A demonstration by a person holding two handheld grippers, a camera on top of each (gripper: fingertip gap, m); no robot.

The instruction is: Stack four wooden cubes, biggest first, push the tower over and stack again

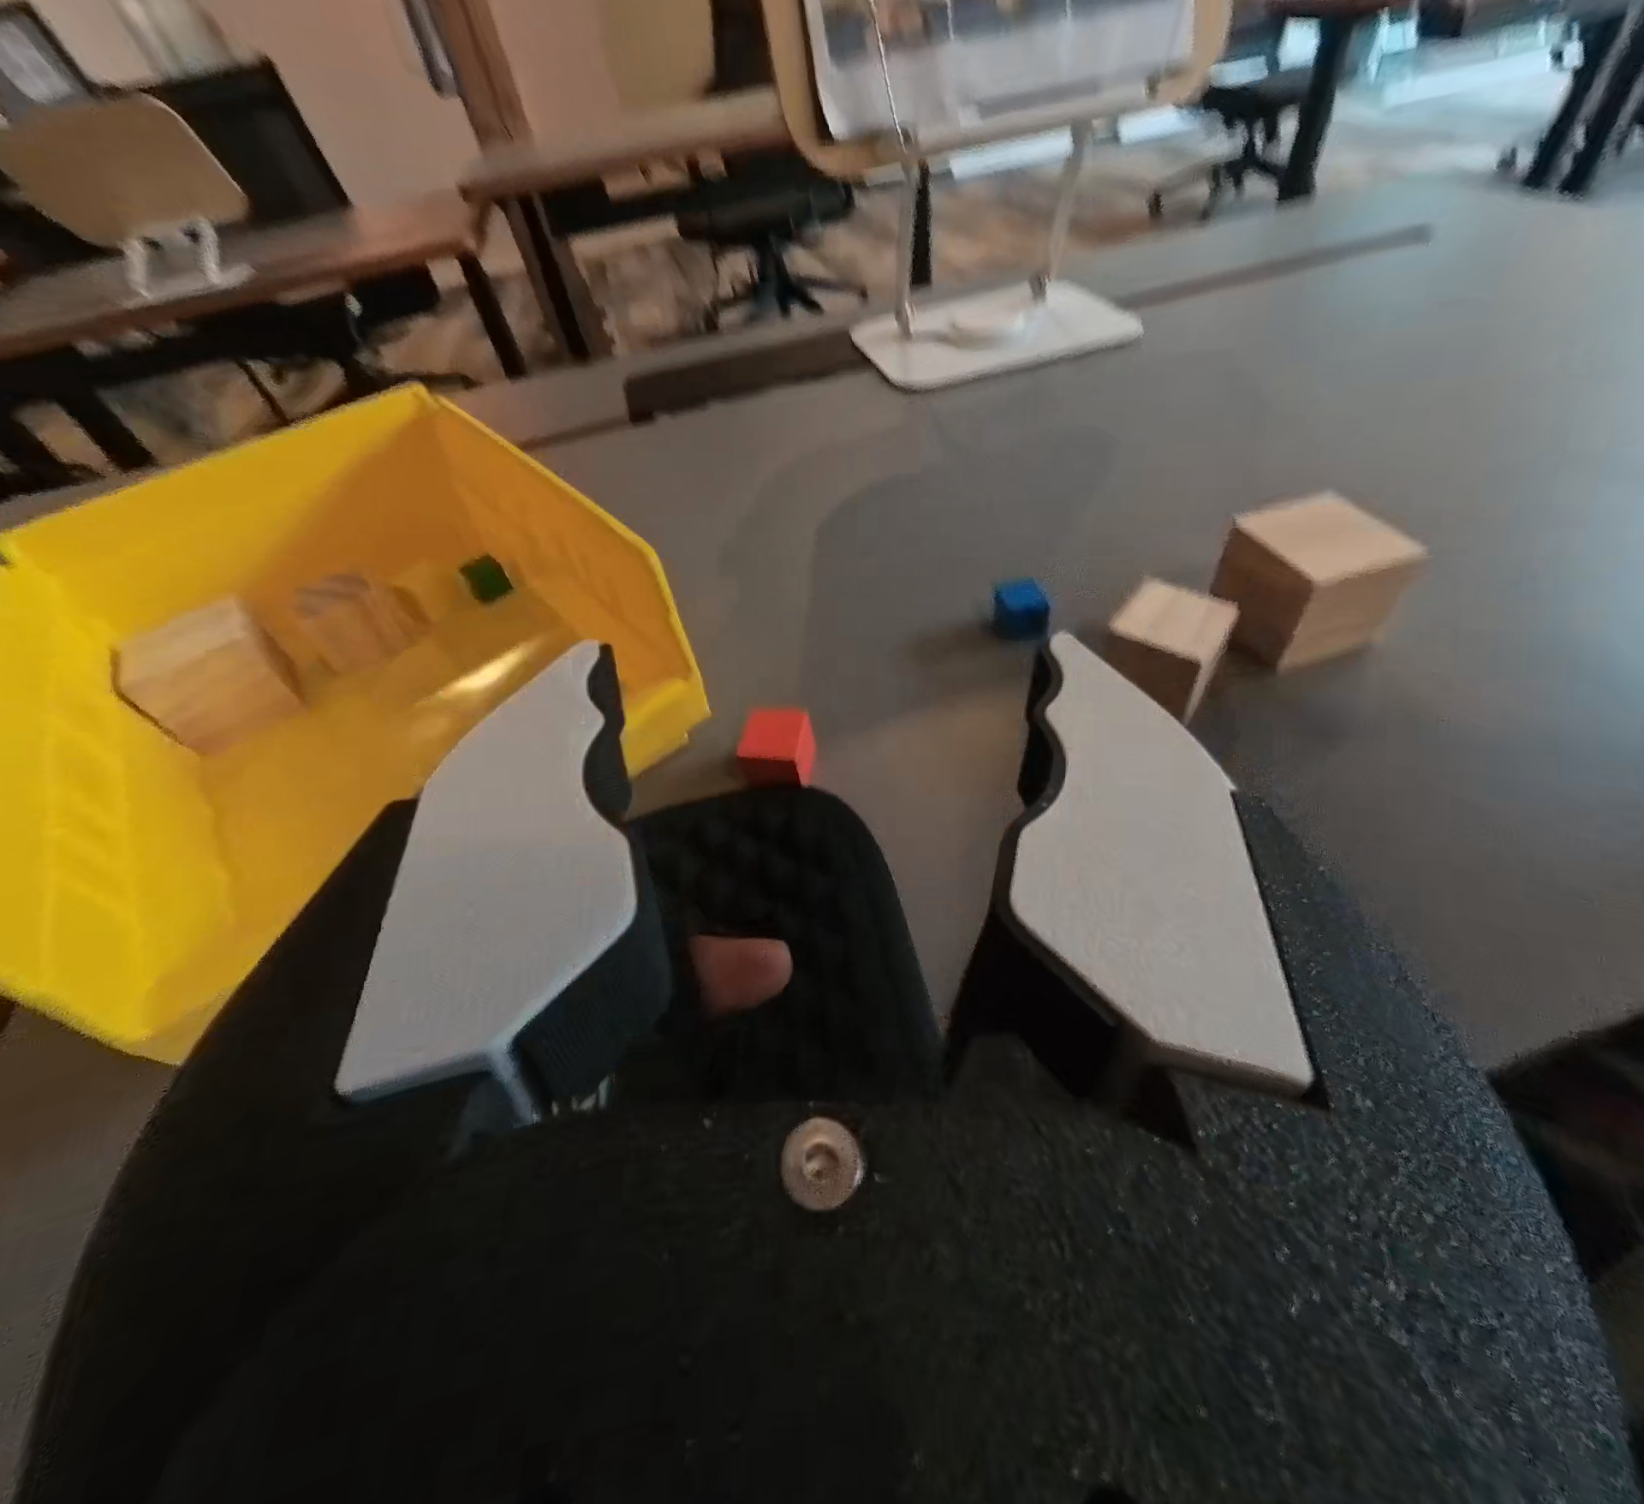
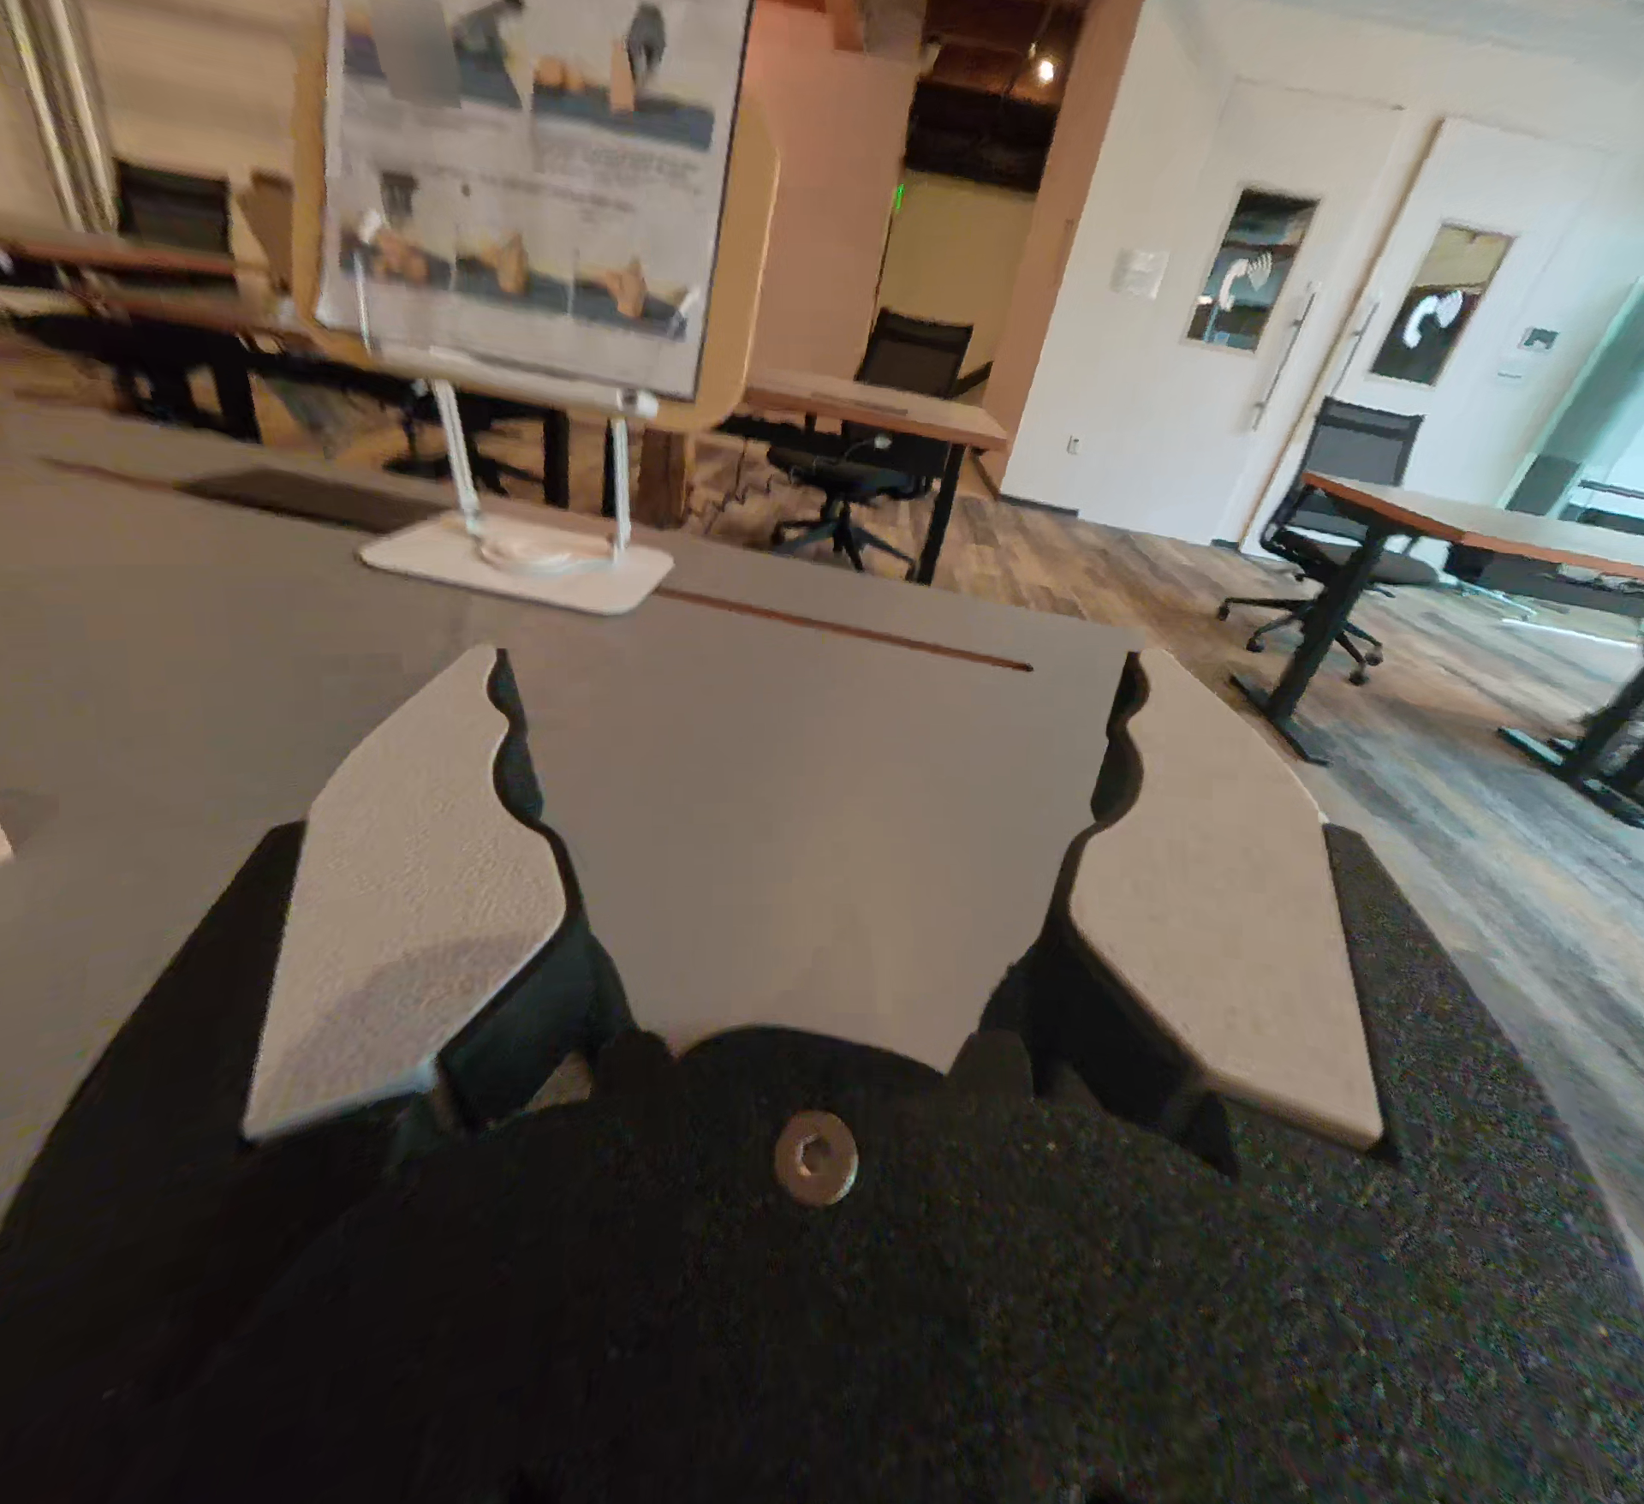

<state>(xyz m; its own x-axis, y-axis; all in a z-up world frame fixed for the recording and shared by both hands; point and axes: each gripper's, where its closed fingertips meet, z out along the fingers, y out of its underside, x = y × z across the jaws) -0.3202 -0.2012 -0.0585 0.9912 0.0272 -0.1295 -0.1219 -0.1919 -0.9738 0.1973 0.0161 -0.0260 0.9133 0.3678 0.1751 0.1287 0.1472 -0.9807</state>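
While both tongs hang over the grey desk, neither one grips anything.

Left tongs (image 1: pixel 823 660): released, the two grey fingers spread wide apart with nothing between them; a fingertip of the person (image 1: pixel 743 972) shows through a gap in the black body.

Red cube (image 1: pixel 776 745): small, on the desk just beyond the gap of the left tongs, close to the front corner of the yellow bin.

Blue cube (image 1: pixel 1019 607): small, farther out on the desk, just beside the tip of the right-hand finger in the left wrist view.

Smaller wooden cube (image 1: pixel 1170 643): on the desk past the blue cube, tilted, leaning against or touching the larger one.

Larger wooden cube (image 1: pixel 1317 576): flat on the desk, behind and beside the smaller one.

Yellow bin (image 1: pixel 107 838): on the desk's left side, open towards the camera; inside lie a wooden cube (image 1: pixel 205 683), a blurred wooden cube (image 1: pixel 351 616) behind it and a small green cube (image 1: pixel 485 576) at the back wall.

Right tongs (image 2: pixel 809 669): released, fingers spread wide over bare grey desk (image 2: pixel 783 838), holding nothing.

Sheet stand (image 2: pixel 516 558): white base near the desk's far edge, carrying a printed sheet (image 2: pixel 534 126) with pictures.

Beyond the desk: other tables and black office chairs, blurred.
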